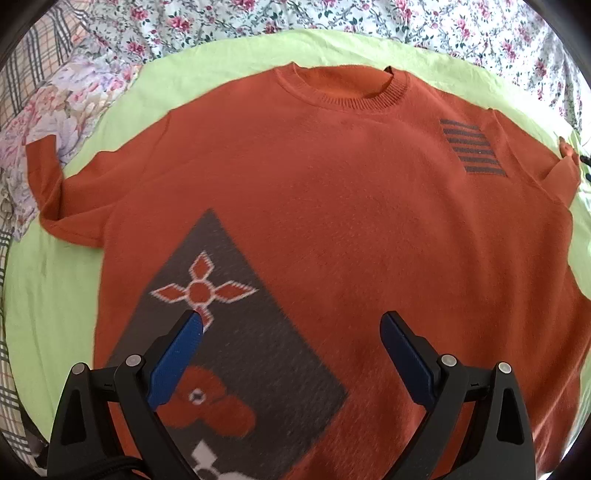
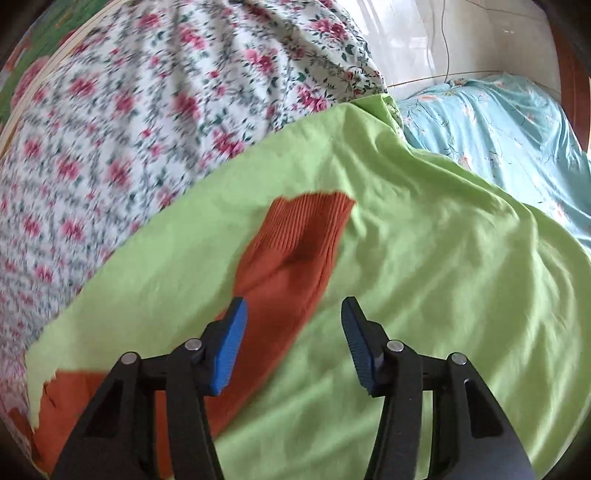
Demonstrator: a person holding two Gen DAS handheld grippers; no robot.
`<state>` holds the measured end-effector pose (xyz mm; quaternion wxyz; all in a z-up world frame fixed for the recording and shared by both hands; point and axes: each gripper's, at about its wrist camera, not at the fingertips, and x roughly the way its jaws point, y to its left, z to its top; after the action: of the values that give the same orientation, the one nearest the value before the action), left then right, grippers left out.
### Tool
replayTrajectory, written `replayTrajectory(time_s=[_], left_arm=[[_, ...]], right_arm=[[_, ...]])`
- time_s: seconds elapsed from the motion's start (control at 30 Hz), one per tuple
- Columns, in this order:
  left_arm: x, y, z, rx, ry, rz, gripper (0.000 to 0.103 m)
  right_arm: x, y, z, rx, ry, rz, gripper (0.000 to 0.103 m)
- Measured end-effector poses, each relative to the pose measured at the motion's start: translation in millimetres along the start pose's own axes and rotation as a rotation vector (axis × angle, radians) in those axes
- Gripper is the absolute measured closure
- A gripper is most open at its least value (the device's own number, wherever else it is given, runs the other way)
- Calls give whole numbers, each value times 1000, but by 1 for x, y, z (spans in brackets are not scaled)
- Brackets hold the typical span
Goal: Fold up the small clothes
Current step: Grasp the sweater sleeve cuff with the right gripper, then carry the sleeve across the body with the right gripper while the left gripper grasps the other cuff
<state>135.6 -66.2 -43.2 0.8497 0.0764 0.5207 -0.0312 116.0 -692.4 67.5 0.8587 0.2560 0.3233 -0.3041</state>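
Note:
An orange knit sweater (image 1: 332, 206) lies flat, front up, on a light green sheet (image 1: 55, 295). It has a grey diagonal panel with a flower motif (image 1: 201, 291) and a striped grey patch (image 1: 469, 149) near one shoulder. My left gripper (image 1: 291, 325) is open and empty, hovering over the sweater's lower front. In the right wrist view one orange sleeve (image 2: 288, 266) with a ribbed cuff (image 2: 317, 210) lies stretched out on the green sheet (image 2: 424, 258). My right gripper (image 2: 293, 314) is open and empty just above the sleeve, its left pad (image 2: 229, 347) over the fabric.
A floral bedcover (image 1: 332, 18) lies beyond the collar and also shows in the right wrist view (image 2: 129, 129). A plaid cloth (image 1: 22, 74) lies at the far left. A light blue floral pillow or quilt (image 2: 498, 133) sits at the right, beside a pale wall.

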Motion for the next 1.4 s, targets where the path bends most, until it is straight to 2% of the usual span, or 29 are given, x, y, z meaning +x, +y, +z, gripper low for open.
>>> replayTrajectory(time_s=[0.13, 0.2, 0.23, 0.27, 0.4, 0.5, 0.6, 0.73, 0.87, 0.93, 1.07, 1.27, 1.33, 1.4], left_arm=[[6, -7, 9, 2, 3, -13, 6], [7, -7, 11, 2, 2, -20, 6], [8, -6, 10, 4, 2, -17, 6], [8, -5, 11, 1, 1, -22, 6], [7, 1, 10, -18, -7, -45, 6], [0, 7, 4, -36, -23, -67, 6], [-8, 15, -1, -51, -36, -81, 6], [-16, 29, -7, -89, -58, -107, 6], [-20, 47, -12, -120, -90, -116, 6], [-21, 58, -13, -146, -95, -152, 6], [-21, 80, -11, -187, -100, -223, 6], [-5, 106, 9, -257, -89, -364, 6], [4, 112, 19, -278, -78, -409, 6], [16, 115, 30, -296, -55, -445, 6]], right_arm=[[29, -10, 15, 58, -1, 11, 55], [38, -11, 19, 65, 10, 25, 70], [40, -9, 20, 64, 26, 36, 91], [37, -4, 19, 52, 25, 49, 94], [9, 36, 4, -56, 12, 126, 95], [-19, 77, -16, -111, 29, 230, 95], [-42, 124, -45, -153, 84, 364, 95], [-58, 189, -99, -128, 212, 542, 95], [-64, 267, -174, -112, 383, 714, 95], [-64, 302, -211, -109, 461, 776, 95], [-62, 370, -282, -144, 598, 841, 95], [-53, 427, -339, -211, 702, 855, 95], [-48, 431, -350, -211, 733, 838, 90], [-45, 423, -354, -197, 752, 819, 79]])
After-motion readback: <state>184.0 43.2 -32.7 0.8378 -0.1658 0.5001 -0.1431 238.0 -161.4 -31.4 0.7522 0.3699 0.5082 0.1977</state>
